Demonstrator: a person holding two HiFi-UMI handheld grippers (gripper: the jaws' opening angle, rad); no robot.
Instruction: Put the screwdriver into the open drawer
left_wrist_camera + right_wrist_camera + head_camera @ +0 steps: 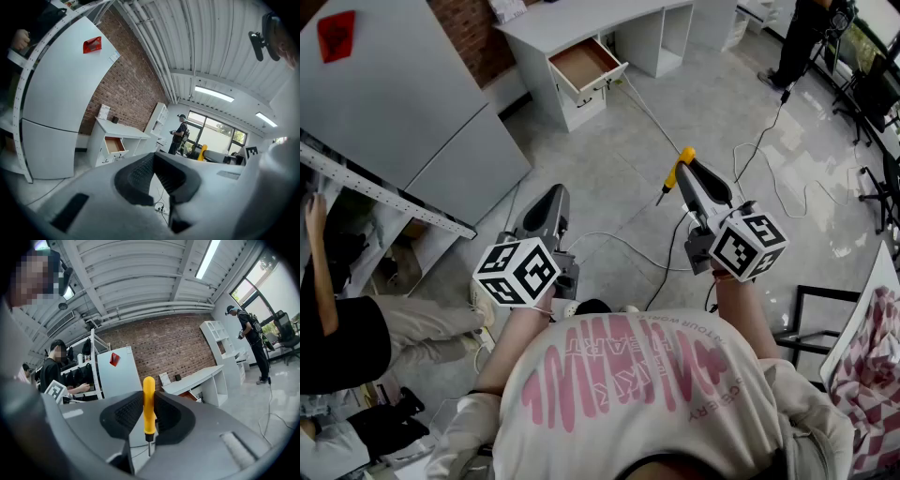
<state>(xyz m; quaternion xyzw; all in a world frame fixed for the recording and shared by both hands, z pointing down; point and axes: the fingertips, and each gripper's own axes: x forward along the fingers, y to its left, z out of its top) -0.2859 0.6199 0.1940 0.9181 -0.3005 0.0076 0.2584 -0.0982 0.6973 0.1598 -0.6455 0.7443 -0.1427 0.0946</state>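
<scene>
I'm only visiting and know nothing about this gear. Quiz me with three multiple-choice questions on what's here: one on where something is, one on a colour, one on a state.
1. Where is the screwdriver?
A. lying on a shelf
B. between the jaws of the right gripper
C. on the floor

2. What colour is its handle?
A. yellow
B. blue
C. green

3. How is the drawer of the white desk?
A. pushed shut
B. pulled open
C. taken out completely

Answers:
1 B: the right gripper view shows the jaws closed on the handle.
2 A: the handle is plain yellow in both views.
3 B: the drawer sticks out of the desk, with its bare inside showing.
</scene>
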